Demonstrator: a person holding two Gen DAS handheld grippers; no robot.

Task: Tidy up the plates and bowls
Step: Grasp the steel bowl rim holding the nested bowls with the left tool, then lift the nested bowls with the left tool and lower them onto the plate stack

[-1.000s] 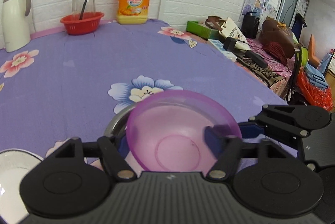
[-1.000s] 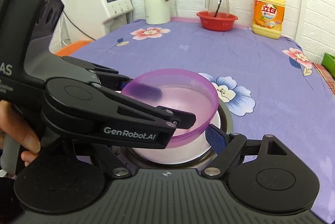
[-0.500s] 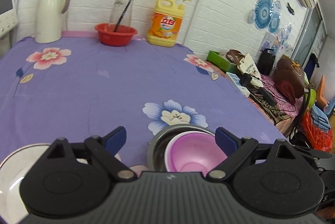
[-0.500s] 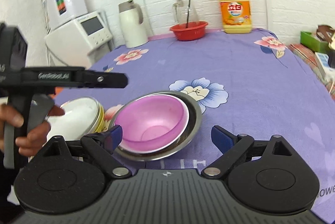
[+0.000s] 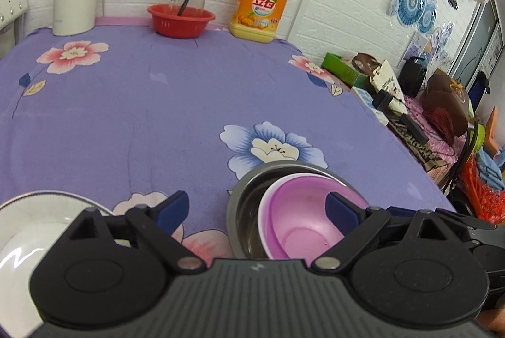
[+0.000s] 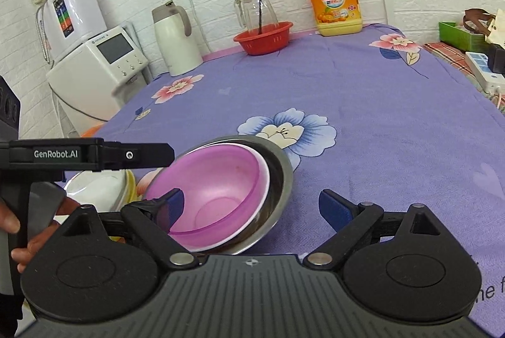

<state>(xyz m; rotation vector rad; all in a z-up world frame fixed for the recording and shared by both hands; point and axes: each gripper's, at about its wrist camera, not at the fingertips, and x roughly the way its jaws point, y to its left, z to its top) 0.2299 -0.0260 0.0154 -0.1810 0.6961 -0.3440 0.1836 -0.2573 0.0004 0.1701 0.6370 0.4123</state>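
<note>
A translucent purple bowl [image 6: 217, 199] sits tilted inside a white bowl [image 5: 264, 211], both nested in a steel bowl [image 6: 279, 177]; beside them lies a white plate [image 5: 28, 230].

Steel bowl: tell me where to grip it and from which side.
Grip the steel bowl by its bare rim on the right, coming in from the right with one finger inside and one outside. The white bowl and pink bowl nested in it crowd the left, leaving a gap on the right.
</note>
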